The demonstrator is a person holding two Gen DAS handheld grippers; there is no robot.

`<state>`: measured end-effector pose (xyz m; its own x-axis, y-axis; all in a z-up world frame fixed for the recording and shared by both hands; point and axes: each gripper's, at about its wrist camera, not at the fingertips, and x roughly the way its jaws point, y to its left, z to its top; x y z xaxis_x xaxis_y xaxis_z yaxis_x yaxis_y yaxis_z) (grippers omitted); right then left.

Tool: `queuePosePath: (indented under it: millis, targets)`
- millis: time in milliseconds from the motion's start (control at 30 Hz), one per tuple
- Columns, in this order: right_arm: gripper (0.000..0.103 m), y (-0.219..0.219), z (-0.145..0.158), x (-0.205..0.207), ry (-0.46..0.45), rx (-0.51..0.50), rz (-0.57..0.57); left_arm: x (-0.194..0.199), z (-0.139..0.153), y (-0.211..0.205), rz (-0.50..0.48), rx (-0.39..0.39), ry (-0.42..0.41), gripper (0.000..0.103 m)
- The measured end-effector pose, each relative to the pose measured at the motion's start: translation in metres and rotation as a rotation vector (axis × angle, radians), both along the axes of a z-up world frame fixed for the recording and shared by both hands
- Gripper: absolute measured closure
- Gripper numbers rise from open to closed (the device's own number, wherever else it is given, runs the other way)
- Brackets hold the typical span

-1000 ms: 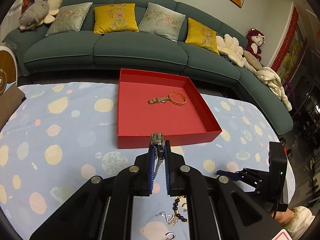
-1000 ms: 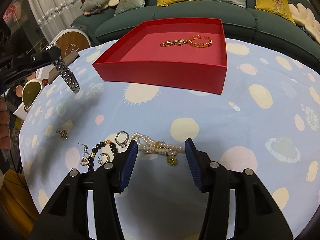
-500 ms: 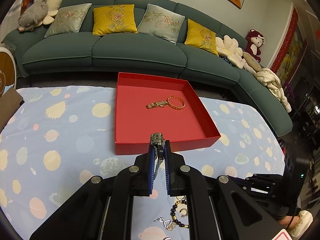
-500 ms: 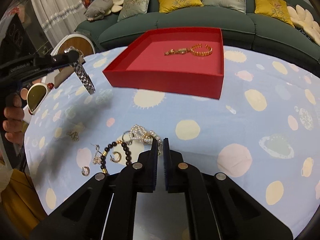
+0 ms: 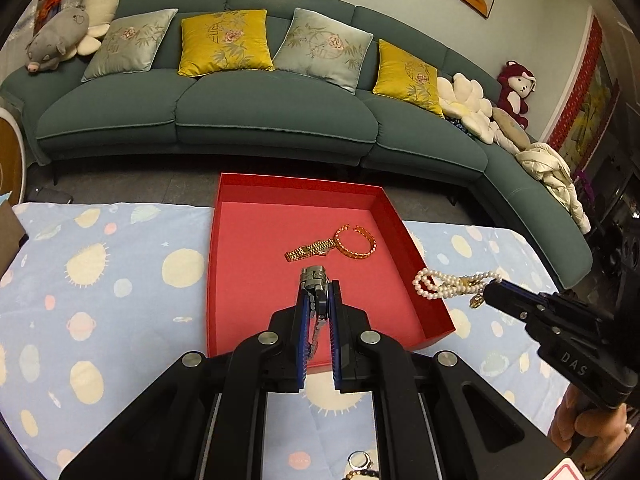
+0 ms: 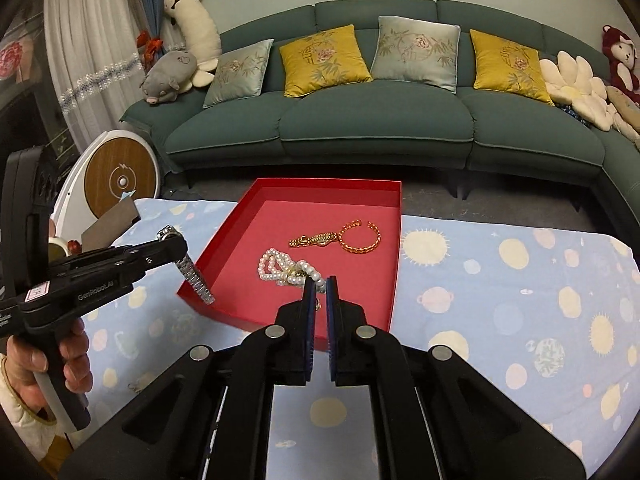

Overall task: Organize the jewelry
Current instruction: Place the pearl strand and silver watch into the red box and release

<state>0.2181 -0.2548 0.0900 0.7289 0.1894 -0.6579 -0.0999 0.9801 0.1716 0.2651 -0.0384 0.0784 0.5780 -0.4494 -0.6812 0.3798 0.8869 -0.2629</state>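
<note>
Pearls: light, limp, a little slippery, bunched in loops; best taken at the knot near the gold clasp, as now, so the loops hang together. Held in the right gripper, fingers closed on the strand, hanging over the tray at its right wall, about 3 o'clock of the tray in the left view.

Watch: heavier, a steel link band, stiff along each link but floppy as a whole; good to pinch at the case. Clamped in the left gripper, fingers tight on it, band hanging down over the near edge of the tray, about 6 o'clock.

Both grippers level, pointing forward toward the sofa, raised above the bench. Inside the tray, toward 12 o'clock, a gold chain touching a bangle.
</note>
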Motion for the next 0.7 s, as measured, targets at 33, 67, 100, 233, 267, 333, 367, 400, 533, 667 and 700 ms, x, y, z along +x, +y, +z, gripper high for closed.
queuePosePath:
  millis: [33,67,100,233,267,333,367,400,533,667,700]
  targets:
    - [0.099,-0.002,-0.007,0.006,0.015,0.003,-0.011,0.005,-0.002,-0.001,0.007,0.001,0.006,0.096]
    - [0.099,-0.003,-0.013,0.012,0.032,0.002,-0.019,0.007,-0.005,-0.002,0.009,0.003,0.009,0.096]
    - [0.099,-0.003,-0.02,0.018,0.048,0.001,-0.024,0.011,-0.007,-0.003,0.011,0.007,0.012,0.096]
    - [0.099,-0.003,-0.041,0.031,0.103,-0.008,-0.046,0.025,-0.018,-0.001,0.038,0.003,0.041,0.097]
    - [0.099,-0.003,-0.044,0.034,0.11,-0.007,-0.05,0.029,-0.02,0.0,0.044,-0.002,0.049,0.096]
    - [0.099,-0.004,-0.049,0.038,0.12,0.003,-0.055,0.033,-0.024,0.002,0.061,-0.007,0.062,0.096]
    - [0.098,-0.003,-0.051,0.041,0.125,0.004,-0.057,0.035,-0.026,0.003,0.068,-0.009,0.067,0.096]
    - [0.098,-0.002,-0.053,0.043,0.129,0.005,-0.059,0.037,-0.028,0.003,0.072,-0.009,0.075,0.096]
    - [0.095,0.001,-0.057,0.048,0.129,0.02,-0.065,0.036,-0.028,0.005,0.071,-0.004,0.054,0.093]
    - [0.064,0.004,-0.05,0.046,0.099,0.019,-0.079,0.034,-0.019,0.013,0.083,-0.013,0.031,0.066]
    - [0.063,0.005,-0.046,0.044,0.083,0.027,-0.08,0.033,-0.015,0.017,0.088,-0.021,0.026,0.065]
